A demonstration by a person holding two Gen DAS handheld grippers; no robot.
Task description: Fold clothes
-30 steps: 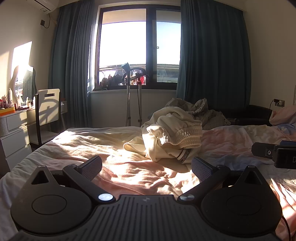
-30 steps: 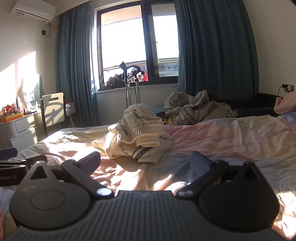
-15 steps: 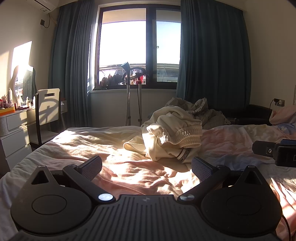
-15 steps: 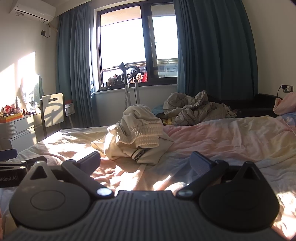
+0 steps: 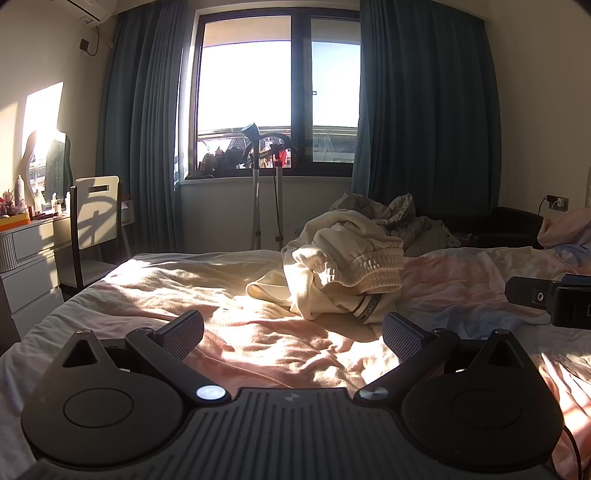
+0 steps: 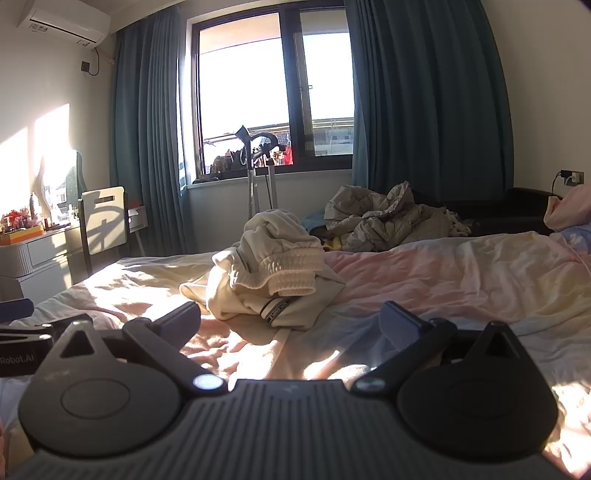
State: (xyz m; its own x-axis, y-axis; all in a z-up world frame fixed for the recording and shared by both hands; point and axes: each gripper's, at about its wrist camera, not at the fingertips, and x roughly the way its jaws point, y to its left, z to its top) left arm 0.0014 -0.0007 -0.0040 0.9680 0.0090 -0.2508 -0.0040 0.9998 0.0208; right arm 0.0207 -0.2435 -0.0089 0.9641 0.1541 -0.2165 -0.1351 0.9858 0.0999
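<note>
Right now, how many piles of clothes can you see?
2. A cream garment is crumpled on the bed. A grey heap sits beyond the bed, below the window. More may be hidden.

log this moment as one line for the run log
phase: pre-grasp | left tool: open, empty | right tool: open, empty | cream garment: crumpled on bed, untouched

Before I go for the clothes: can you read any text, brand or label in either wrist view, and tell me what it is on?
"Robot.AI": white print on the side of the left gripper's body, at the left edge of the right wrist view; the start of the word may be cut off.
Dark band on the cream garment: it carries lettering, too small to read.
Air conditioner: front markings, blurred.
Nothing else is readable.
</note>
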